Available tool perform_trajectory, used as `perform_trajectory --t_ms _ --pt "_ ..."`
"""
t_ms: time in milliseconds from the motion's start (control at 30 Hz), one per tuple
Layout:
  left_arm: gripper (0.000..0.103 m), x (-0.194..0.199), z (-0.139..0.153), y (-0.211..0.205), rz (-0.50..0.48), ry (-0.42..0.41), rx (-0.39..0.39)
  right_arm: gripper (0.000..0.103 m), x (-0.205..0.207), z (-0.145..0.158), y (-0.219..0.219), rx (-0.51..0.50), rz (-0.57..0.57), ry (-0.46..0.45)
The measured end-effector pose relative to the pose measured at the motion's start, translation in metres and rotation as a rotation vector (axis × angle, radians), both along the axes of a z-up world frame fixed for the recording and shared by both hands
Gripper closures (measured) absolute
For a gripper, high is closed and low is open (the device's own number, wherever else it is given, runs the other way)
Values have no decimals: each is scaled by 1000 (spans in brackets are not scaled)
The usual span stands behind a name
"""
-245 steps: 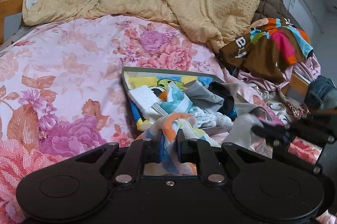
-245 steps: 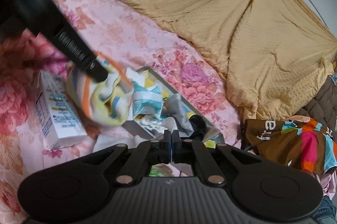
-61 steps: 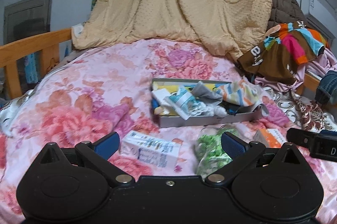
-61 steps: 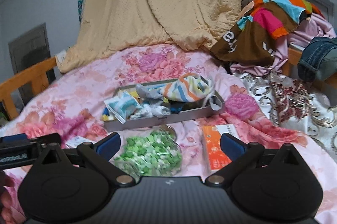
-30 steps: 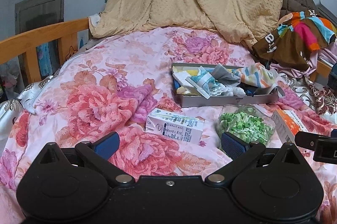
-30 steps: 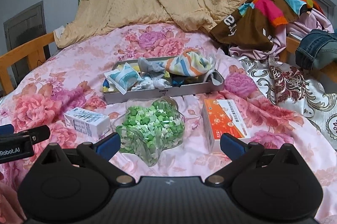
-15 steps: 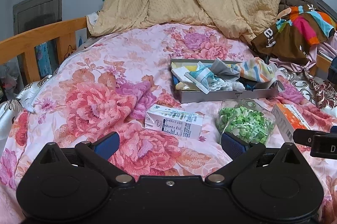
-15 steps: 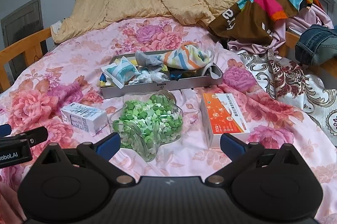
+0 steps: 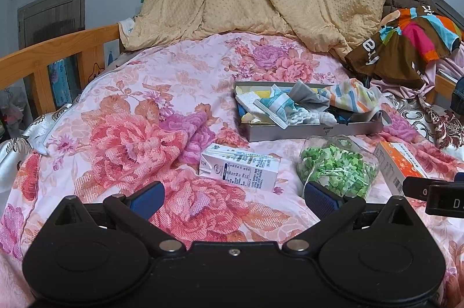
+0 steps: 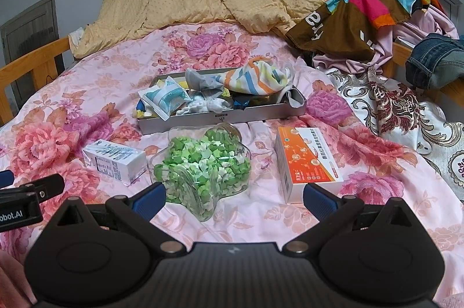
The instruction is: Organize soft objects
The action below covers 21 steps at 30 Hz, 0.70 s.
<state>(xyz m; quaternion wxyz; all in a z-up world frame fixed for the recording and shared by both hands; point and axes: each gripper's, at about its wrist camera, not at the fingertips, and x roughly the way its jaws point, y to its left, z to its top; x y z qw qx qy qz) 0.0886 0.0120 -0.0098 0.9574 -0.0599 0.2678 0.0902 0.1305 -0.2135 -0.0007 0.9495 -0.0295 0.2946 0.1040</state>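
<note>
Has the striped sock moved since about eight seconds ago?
Yes. The striped sock left the left gripper, now open, and lies at the tray's right end on the other soft things.

Soft things heaped in the grey tray (image 10: 220, 116)

A striped cloth (image 10: 255, 80) drapes over its far right end; a grey sock (image 10: 200, 83), a teal packet (image 10: 165, 99) and a white bundle (image 10: 203, 105) crowd leftward.
</note>
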Motion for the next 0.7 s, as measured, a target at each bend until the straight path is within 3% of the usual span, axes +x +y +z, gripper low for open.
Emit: perform_trajectory --t_ms 700 --pt "1 0 -2 0 -5 3 0 0 0 1 0 -2 0 2"
